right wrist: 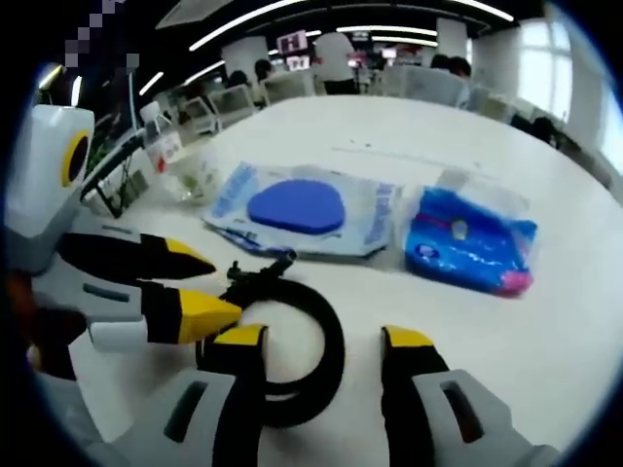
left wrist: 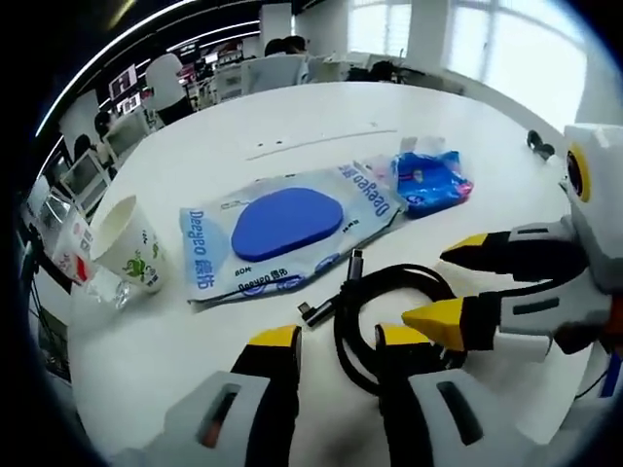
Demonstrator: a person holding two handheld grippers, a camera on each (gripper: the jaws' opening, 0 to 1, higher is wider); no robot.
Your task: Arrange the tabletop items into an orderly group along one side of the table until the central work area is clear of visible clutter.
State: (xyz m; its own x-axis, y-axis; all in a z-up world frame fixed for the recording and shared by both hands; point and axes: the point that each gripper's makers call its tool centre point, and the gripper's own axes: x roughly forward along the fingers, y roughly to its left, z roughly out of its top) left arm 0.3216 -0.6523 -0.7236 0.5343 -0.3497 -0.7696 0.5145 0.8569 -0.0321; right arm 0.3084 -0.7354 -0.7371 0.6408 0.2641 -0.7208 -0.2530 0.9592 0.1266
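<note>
The coiled black cable (left wrist: 389, 316) lies right at the tips of both tongs, on the white table (left wrist: 321, 117), and both reach it about equally. The left gripper (left wrist: 336, 341) stands with its jaws apart, one yellow tip at the coil's near rim and the other just outside it. The right gripper (right wrist: 321, 341) is spread wider and holds nothing, its inner jaw resting over the loop and the other on bare table. The cable is a loose, glossy ring, its plug end (left wrist: 331, 297) poking out on the far side from the tongs. Beyond it lies the flat wipes pack (left wrist: 287, 233) with its blue oval lid, then a crumpled blue packet (left wrist: 428, 180), and a paper cup (left wrist: 127, 243) further off.
</note>
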